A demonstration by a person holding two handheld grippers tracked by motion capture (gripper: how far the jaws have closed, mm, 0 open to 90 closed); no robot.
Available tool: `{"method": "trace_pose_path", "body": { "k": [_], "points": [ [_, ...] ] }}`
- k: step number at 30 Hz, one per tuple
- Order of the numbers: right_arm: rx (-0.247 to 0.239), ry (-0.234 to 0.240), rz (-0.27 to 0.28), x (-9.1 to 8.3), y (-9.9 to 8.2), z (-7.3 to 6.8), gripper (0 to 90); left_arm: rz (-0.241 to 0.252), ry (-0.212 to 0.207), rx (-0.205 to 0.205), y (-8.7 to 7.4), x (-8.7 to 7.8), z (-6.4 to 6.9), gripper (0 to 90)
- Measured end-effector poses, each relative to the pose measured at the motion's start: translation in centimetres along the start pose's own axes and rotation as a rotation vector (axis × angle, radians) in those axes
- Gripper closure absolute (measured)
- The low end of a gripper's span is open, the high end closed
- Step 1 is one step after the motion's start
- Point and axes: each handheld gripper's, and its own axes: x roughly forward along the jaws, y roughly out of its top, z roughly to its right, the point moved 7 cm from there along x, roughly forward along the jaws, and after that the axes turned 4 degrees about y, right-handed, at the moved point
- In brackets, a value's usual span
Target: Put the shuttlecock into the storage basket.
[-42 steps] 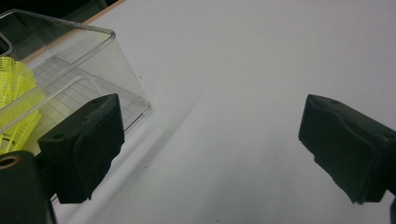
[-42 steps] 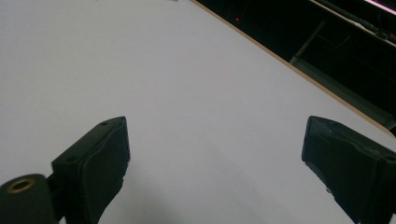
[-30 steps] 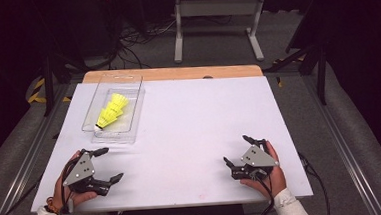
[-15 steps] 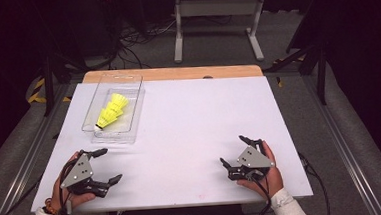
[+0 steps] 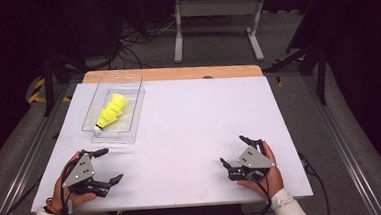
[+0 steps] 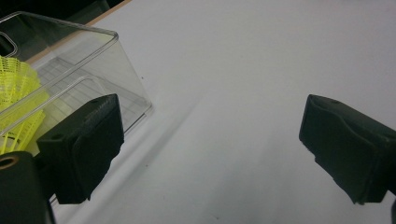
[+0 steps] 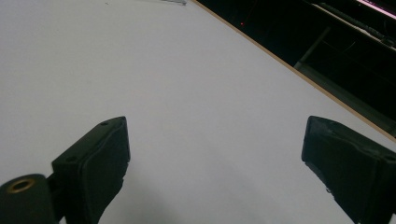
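Both grippers have hardly moved. Left gripper and right gripper rest with jaws spread, near the box of shuttlecocks.

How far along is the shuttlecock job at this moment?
Nothing looks done: the shuttlecocks lie stacked in the clear box at the table's far left. Nothing is in hand; the left gripper and right gripper sit open near the front edge, touching nothing. Reaching and handling are all left.

Dark room — grey carpet floor, cables, white metal stand behind.
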Motion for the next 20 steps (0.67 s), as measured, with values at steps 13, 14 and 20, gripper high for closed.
{"method": "trace_pose_path", "body": {
  "k": [13, 14, 20],
  "points": [
    [0.0, 0.002, -0.002, 0.07, -0.06, 0.02, 8.8, -0.002, -0.005, -0.008, -0.03, 0.1, -0.03, 7.5],
    [0.0, 0.002, -0.003, 0.07, -0.08, 0.03, 8.8, -0.001, -0.007, -0.01, -0.02, 0.12, -0.01, 7.5],
    [0.008, 0.004, 0.002, 0.17, -0.03, 0.12, 8.8, -0.004, 0.003, -0.01, -0.03, 0.13, -0.18, 7.4]
  ]
}}
